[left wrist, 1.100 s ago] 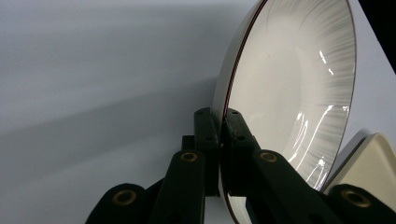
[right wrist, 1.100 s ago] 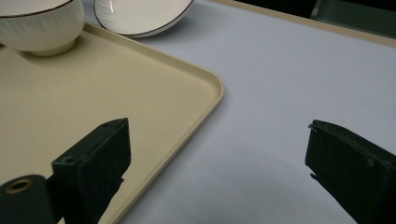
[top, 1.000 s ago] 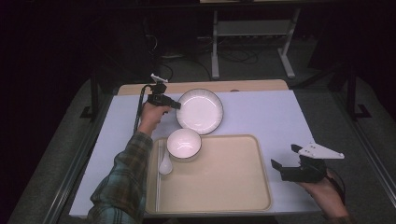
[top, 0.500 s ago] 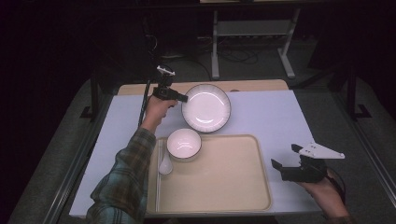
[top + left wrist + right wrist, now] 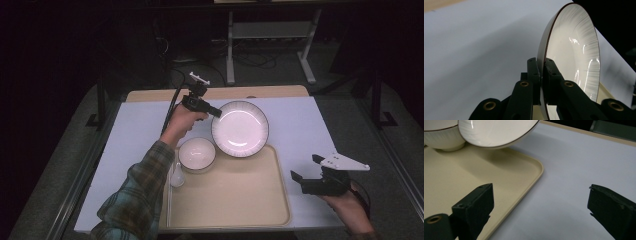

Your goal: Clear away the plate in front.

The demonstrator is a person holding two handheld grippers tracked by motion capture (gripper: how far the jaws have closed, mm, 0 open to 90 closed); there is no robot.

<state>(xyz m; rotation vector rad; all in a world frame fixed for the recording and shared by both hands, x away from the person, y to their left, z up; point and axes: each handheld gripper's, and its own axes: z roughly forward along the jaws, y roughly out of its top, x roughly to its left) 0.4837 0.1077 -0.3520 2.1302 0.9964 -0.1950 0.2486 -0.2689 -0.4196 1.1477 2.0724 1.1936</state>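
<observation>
My left gripper [image 5: 218,113] is shut on the left rim of a white plate [image 5: 240,129] with a dark edge. The plate hangs tilted over the far edge of a beige tray [image 5: 235,200]. In the left gripper view the jaws of the left gripper [image 5: 541,65] pinch the rim of the plate [image 5: 574,57]. A white bowl [image 5: 197,154] sits in the tray's far left corner, with a white spoon [image 5: 177,176] beside it. My right gripper [image 5: 305,167] is open just right of the tray. In its own view, the right gripper [image 5: 541,202] is over the tray's corner [image 5: 534,170], with the plate [image 5: 496,132] and bowl [image 5: 441,137] beyond.
A white cover [image 5: 310,125] lies over the table, with a wooden strip [image 5: 220,93] along the far edge. Dark frame rails [image 5: 100,150] run along both sides. A metal stand [image 5: 270,45] rises on the floor beyond the table.
The left gripper has lifted the plate and carried it right and toward the person, so it now overlaps the tray's far edge. The right gripper has stayed where it was.
</observation>
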